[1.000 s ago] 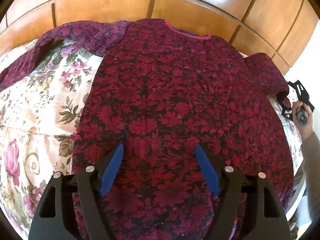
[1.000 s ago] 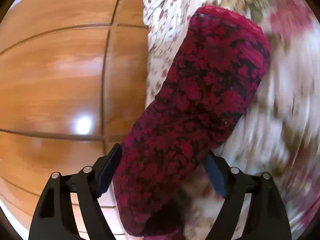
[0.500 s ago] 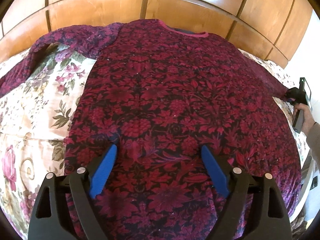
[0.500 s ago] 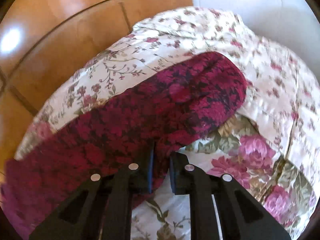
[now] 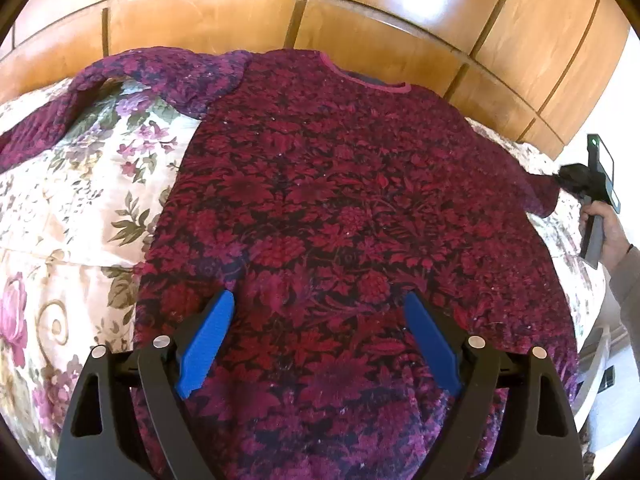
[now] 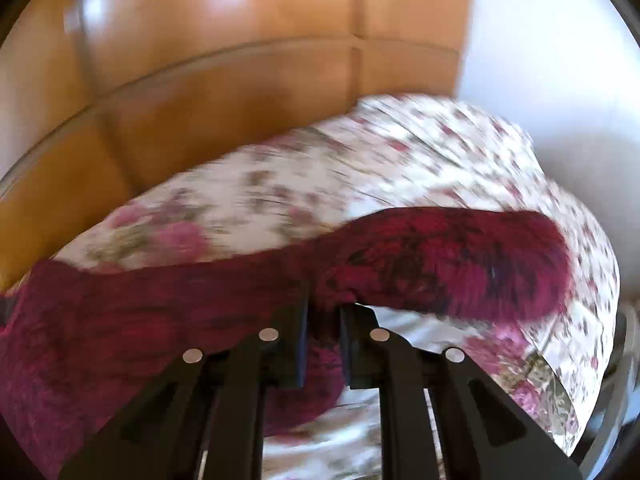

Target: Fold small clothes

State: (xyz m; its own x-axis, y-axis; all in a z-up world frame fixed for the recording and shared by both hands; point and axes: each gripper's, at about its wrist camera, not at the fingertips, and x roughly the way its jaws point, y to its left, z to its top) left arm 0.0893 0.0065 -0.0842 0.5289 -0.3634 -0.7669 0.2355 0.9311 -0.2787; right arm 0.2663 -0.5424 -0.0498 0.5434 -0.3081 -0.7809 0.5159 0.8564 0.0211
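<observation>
Red floral garment (image 5: pixel 340 220) flat on floral bedspread (image 5: pixel 80 200), left gripper (image 5: pixel 320 340) spread wide above its hem, gripping nothing, right gripper (image 6: pixel 323 320) clamped on what looks, through blur, like 1 sleeve (image 6: pixel 460 264)

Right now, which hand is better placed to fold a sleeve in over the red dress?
The right. Its gripper is already shut on the right sleeve, lifted off the floral bedspread. The left gripper hovers with jaws open over the dress body, gripping nothing.
</observation>
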